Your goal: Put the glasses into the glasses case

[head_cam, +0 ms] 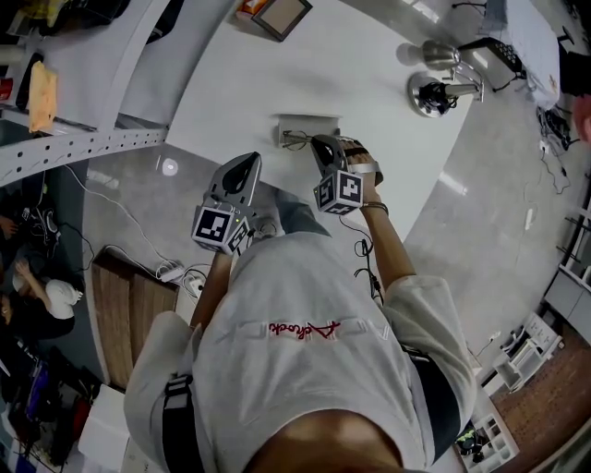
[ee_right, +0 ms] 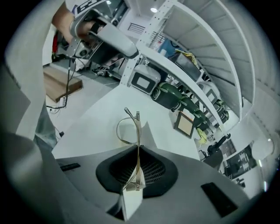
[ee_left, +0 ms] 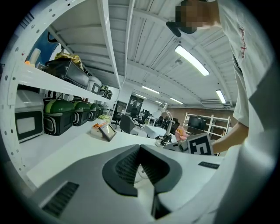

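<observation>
The glasses (head_cam: 295, 140) are thin wire-framed; my right gripper (head_cam: 323, 146) is shut on them at the near edge of the white table (head_cam: 369, 55). In the right gripper view the frame (ee_right: 137, 131) stands edge-on between the dark pads (ee_right: 154, 171), with a lens loop sticking out past the tips. Just beyond lies the pale glasses case (head_cam: 309, 123), also seen behind the glasses (ee_right: 148, 136). My left gripper (head_cam: 247, 166) hovers off the table's edge, left of the case. Its jaws (ee_left: 140, 148) meet at the tips with nothing between them.
A framed tablet (head_cam: 282, 16) stands at the table's far side and a desk lamp (head_cam: 436, 90) at its right end. A white shelf rack (head_cam: 88, 143) with microwaves and green bags (ee_left: 59, 116) runs along the left. A wooden platform (head_cam: 129, 314) lies on the floor.
</observation>
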The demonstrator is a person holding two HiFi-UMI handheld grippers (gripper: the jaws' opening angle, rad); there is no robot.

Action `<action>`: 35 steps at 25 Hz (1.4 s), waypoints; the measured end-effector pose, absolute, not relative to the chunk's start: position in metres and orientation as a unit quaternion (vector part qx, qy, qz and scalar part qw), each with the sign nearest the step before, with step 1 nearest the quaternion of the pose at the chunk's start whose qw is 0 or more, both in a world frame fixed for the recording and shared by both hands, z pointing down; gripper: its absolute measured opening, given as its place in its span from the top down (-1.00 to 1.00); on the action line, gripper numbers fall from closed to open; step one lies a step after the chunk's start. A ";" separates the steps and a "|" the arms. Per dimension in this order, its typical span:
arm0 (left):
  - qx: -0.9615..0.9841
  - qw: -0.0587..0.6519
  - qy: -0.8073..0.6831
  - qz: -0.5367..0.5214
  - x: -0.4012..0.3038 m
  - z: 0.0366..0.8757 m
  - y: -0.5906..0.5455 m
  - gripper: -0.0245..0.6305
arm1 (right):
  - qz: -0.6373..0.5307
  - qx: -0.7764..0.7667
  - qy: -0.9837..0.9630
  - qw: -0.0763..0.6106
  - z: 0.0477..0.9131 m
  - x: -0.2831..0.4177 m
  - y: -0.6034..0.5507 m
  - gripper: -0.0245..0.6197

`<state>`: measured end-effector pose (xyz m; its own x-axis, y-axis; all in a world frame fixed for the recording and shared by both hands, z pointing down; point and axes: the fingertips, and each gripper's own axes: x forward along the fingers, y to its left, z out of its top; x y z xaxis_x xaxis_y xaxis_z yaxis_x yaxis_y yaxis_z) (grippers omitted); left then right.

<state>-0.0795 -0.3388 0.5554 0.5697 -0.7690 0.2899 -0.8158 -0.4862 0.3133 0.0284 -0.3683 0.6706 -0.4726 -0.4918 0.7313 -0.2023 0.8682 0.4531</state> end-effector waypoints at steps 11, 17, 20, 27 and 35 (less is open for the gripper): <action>0.860 0.212 -0.461 0.052 -0.082 0.555 -0.335 0.90 | -0.202 0.177 -0.803 0.532 0.693 0.028 -0.407 0.88; 0.859 0.211 -0.463 0.051 -0.087 0.554 -0.337 0.90 | -0.186 0.167 -0.798 0.548 0.709 0.025 -0.405 0.88; 0.858 0.212 -0.465 0.050 -0.088 0.554 -0.338 0.90 | -0.180 0.157 -0.795 0.558 0.718 0.028 -0.399 0.88; 0.859 0.215 -0.463 0.049 -0.087 0.557 -0.340 0.90 | -0.170 0.149 -0.794 0.564 0.730 0.028 -0.394 0.87; 0.857 0.217 -0.464 0.054 -0.087 0.557 -0.340 0.90 | -0.140 0.135 -0.817 0.543 0.725 0.022 -0.391 0.73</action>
<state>-0.0867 -0.3403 0.5570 0.5643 -0.7716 0.2936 -0.8183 -0.4757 0.3226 0.0225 -0.3911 0.7251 -0.3736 -0.3722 0.8496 -0.0689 0.9246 0.3747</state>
